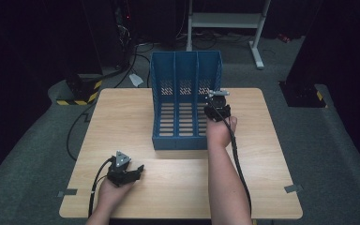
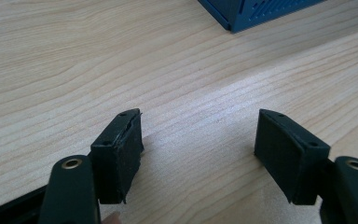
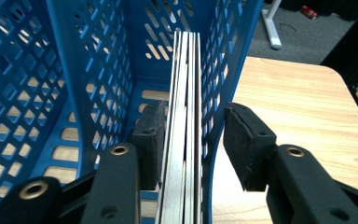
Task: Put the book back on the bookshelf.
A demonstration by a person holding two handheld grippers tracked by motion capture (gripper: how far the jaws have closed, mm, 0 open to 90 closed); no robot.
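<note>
Right gripper astride rack wall.

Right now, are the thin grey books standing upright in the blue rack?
Upright. The books stand on edge in the rack's compartment against its side wall, between the right gripper's open jaws.

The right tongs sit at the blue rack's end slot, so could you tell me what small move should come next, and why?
Probably draw the right tongs straight back. Their pads stand apart, one inside the rack and one outside its wall, and the grey folders stand upright in the slot, apparently released.
</note>
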